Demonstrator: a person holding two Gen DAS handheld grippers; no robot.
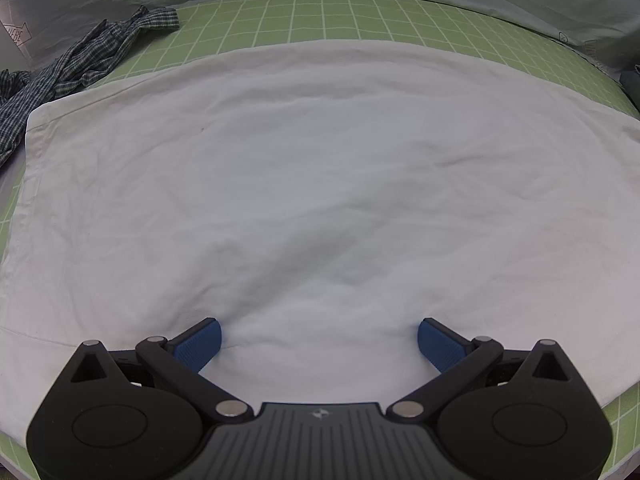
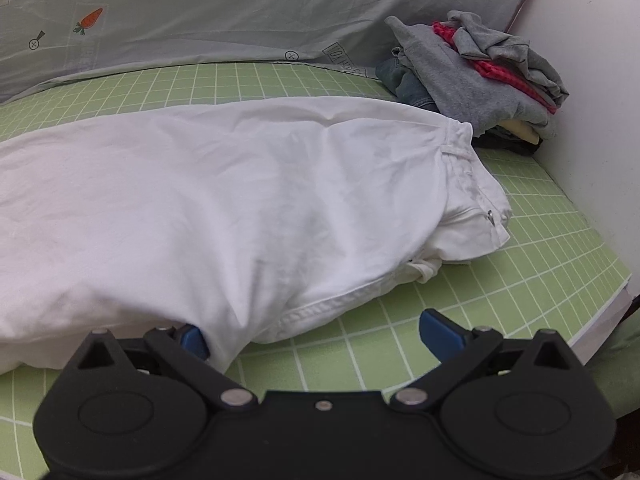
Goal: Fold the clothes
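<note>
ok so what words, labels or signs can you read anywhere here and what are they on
Boxed print on the pale grey-green bed sheet, near the clothes pile: upside down, perhaps "THANK YOU", not certain.
Arrow-shaped print on the same sheet, left wrist view: letters too blurred to read.
Picture prints on it: an orange carrot and small round cross marks, no words.
White trousers and green grid mat: no text.

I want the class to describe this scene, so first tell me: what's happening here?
A person holding two tongs is folding a white garment spread on a green grid mat. The left tongs hover open over its near edge. The right tongs are open too, one finger tucked against the hem. A plaid shirt and a clothes pile wait aside.
</note>
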